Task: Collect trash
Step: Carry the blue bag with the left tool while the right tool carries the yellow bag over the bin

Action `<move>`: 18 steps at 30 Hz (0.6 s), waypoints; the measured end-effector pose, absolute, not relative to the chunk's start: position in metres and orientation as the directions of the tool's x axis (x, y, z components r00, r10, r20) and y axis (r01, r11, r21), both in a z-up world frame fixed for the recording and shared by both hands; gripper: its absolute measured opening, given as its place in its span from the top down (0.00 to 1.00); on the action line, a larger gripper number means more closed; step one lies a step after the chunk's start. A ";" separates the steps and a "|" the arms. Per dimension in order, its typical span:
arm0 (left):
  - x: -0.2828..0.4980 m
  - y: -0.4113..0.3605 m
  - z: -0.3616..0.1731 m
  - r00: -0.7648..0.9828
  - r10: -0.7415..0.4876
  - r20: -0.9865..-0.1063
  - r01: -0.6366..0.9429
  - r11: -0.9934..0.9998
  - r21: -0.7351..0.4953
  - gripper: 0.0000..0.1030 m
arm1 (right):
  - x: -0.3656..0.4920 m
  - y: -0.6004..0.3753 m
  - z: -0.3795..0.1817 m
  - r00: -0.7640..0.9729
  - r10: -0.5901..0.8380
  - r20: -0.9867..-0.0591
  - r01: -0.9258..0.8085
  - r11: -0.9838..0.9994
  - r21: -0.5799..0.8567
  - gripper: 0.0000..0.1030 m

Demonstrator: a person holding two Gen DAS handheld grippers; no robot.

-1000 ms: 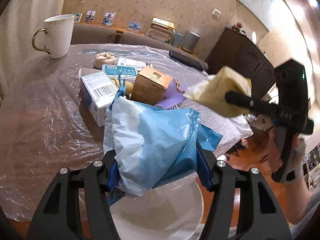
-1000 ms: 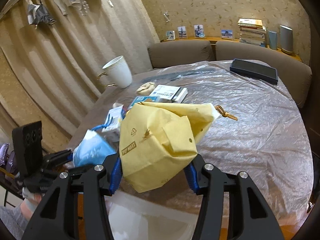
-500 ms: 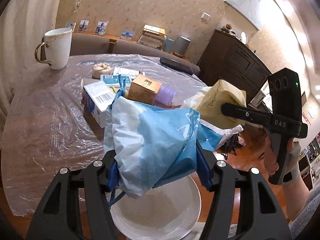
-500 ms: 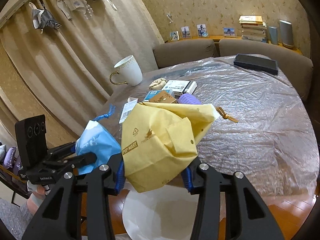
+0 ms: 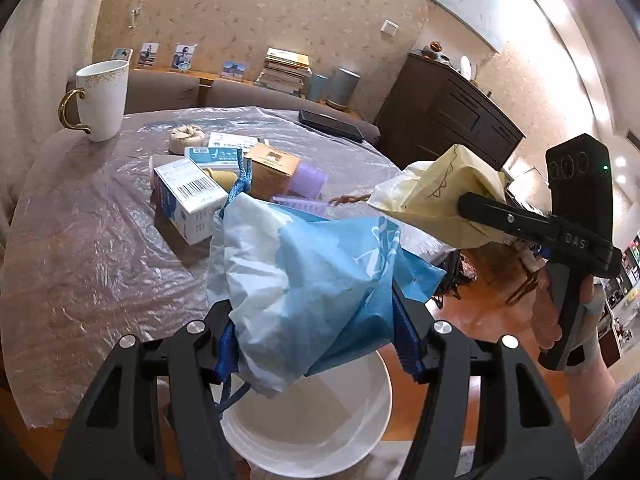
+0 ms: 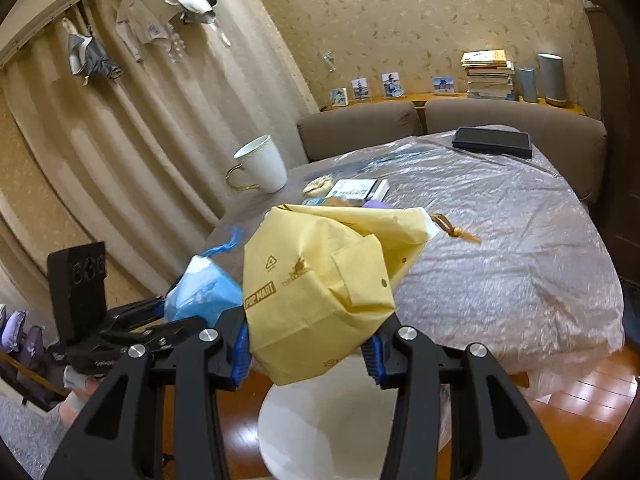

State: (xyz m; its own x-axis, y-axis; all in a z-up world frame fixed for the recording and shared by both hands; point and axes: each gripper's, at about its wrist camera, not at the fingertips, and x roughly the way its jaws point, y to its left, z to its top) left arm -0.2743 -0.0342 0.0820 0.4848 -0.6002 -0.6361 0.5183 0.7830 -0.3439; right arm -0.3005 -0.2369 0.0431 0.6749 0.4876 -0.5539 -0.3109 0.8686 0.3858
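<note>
The left gripper (image 5: pixel 316 344) is clamping a blue bag (image 5: pixel 312 280) and the right gripper (image 6: pixel 308 352) is clamping a yellow bag (image 6: pixel 320 288), both hanging over a white bin (image 5: pixel 320 432) near the desk (image 5: pixel 80 240) edge.

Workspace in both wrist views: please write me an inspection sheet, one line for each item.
Surface: round table under crinkled clear plastic sheet.
Job's things: blue bag and yellow bag, both held off the table, above the white bin on the floor.
Clutter: small boxes, purple roller, white mug, black case.
Grippers: left gripper shut on the blue bag; right gripper shut on the yellow bag.
Cables: nothing seen.
Surroundings: sofa, curtains, stacked books, dark cabinet.
</note>
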 end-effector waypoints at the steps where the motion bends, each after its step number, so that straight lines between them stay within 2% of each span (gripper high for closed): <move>1: -0.278 -0.034 0.082 0.484 -0.598 -0.639 0.520 0.784 -0.340 0.40 | -0.305 -0.234 0.043 0.669 0.489 -0.560 -0.317 0.869 0.380 0.58; 18: -0.342 -0.067 0.052 0.460 -0.488 -0.741 0.441 0.851 -0.287 0.40 | -0.355 -0.232 -0.013 0.489 0.535 -0.689 -0.369 0.842 0.393 0.58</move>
State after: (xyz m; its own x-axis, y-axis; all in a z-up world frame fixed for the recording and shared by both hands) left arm -0.3415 -0.0673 0.0518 0.4605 -0.4882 -0.7413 0.4407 0.8507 -0.2865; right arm -0.3545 -0.2322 -0.0131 0.4888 0.5353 -0.6889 -0.3689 0.8424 0.3928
